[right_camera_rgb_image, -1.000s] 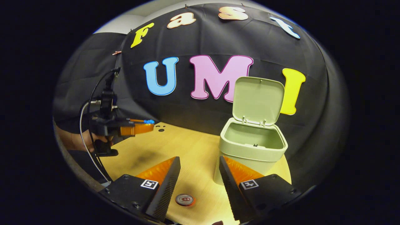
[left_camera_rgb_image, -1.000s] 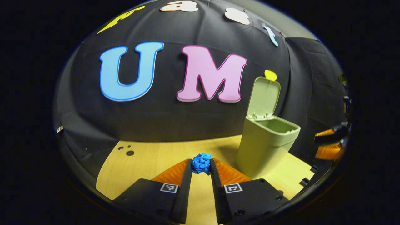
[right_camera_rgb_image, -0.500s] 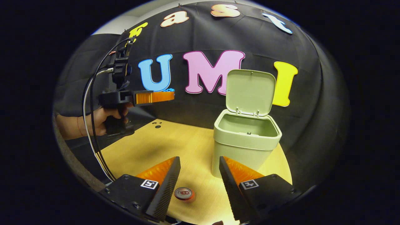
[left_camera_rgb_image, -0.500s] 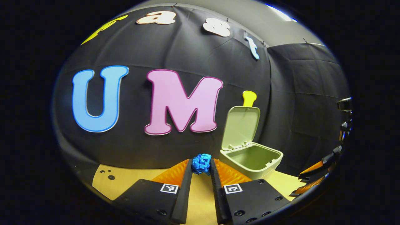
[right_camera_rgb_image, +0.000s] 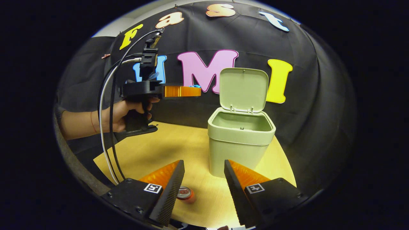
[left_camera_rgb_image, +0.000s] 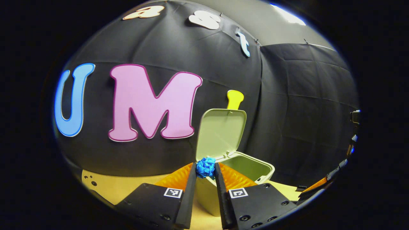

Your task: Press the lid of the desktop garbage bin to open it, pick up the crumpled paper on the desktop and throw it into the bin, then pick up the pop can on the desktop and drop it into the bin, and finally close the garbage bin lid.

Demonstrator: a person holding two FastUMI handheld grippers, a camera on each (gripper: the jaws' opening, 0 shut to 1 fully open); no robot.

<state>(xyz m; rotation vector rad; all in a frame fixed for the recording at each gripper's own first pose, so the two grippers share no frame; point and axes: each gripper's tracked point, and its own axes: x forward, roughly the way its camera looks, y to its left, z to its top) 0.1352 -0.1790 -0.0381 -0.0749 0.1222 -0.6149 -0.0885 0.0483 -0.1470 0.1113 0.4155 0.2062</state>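
Paper, a crumpled blue ball point(left_camera_rgb_image: 205, 167), is pinched between my left gripper's point(left_camera_rgb_image: 206, 172) two fingers, both pressing on it, tips hard against its sides. Over the last second I've lifted it off the light wooden bench point(right_camera_rgb_image: 179, 150) and swung it toward the pale green plastic bin point(right_camera_rgb_image: 240, 140): earlier the bin stood off to the right in the left gripper view, now its open mouth sits right behind the paper, just past my fingertips. In the right gripper view my left gripper point(right_camera_rgb_image: 188, 91) has risen from bench level to about lid height, held level, left of the bin and not yet over the opening.

Bin's hinged lid point(right_camera_rgb_image: 243, 88) stands upright, so the opening step looks done. Meaning: paper is in transit, nearly at the drop point. My guess is a short push forward, then release; letting go now risks it clipping the near rim and falling outside.

Right gripper point(right_camera_rgb_image: 204, 179) is spread wide, holding nothing, hovering low above the bench. It's drifted a bit, so the red-topped metal pop can point(right_camera_rgb_image: 185, 194) standing on the bench now sits by its left finger instead of between the two. Can is untouched, well short of the bin. Hand point(right_camera_rgb_image: 123, 111) of the person grips the left tool's handle, cables trailing down.
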